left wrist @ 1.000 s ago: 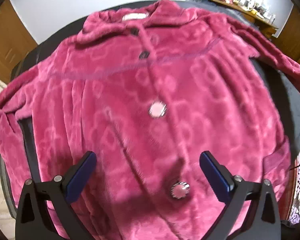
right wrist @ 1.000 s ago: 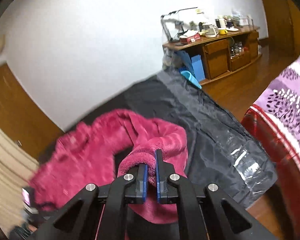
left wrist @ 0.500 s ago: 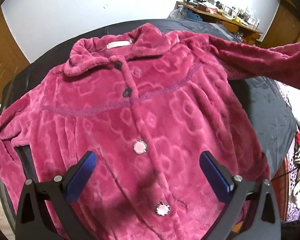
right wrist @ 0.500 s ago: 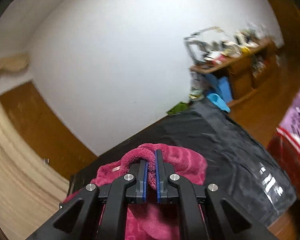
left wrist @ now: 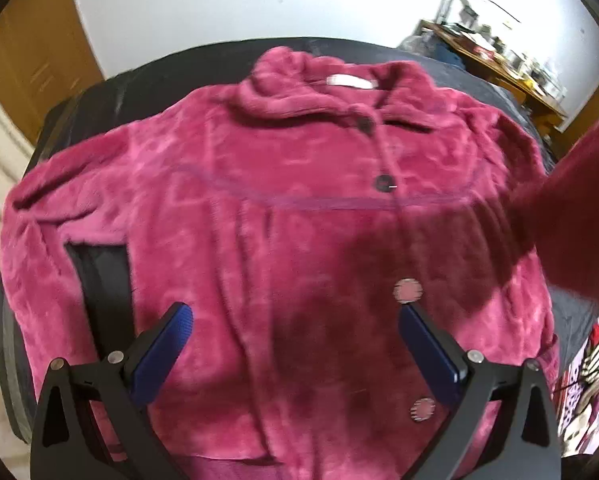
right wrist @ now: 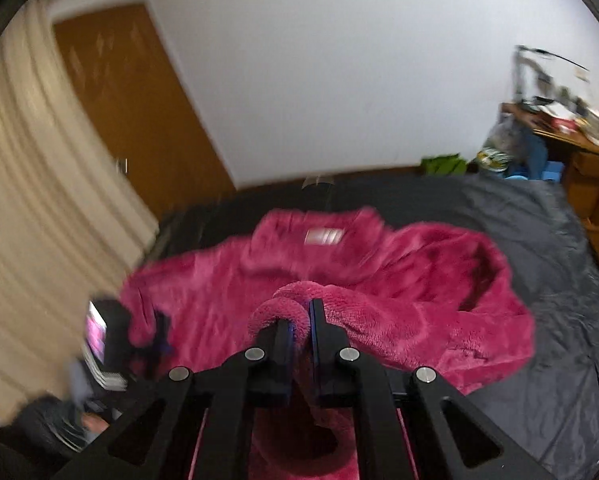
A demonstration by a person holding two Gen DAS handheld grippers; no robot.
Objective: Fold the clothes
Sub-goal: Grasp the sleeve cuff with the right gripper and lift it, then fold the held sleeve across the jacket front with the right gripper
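Observation:
A fluffy magenta button-up jacket (left wrist: 283, 216) lies face up on a black table cover (left wrist: 111, 92), collar toward the far wall. My left gripper (left wrist: 295, 344) hovers over its lower front, open, with nothing between its blue pads. My right gripper (right wrist: 299, 320) is shut on the cuff of the jacket's right sleeve (right wrist: 295, 300) and holds it lifted over the chest. In the left wrist view that raised sleeve (left wrist: 571, 216) enters from the right and casts a shadow on the jacket's front. The left sleeve (left wrist: 31, 264) lies along the left side.
The black-covered table (right wrist: 539, 240) has bare room on the right. A wooden sideboard (right wrist: 579, 160) with clutter stands at the back right. A wooden door (right wrist: 131, 100) and a beige curtain (right wrist: 31, 200) are to the left. Patterned fabrics (left wrist: 587, 380) lie off the table's right edge.
The right gripper has swung the sleeve cuff from the jacket's right side in over its chest. The left gripper has shifted, so the jacket's buttons now sit further right in its view.

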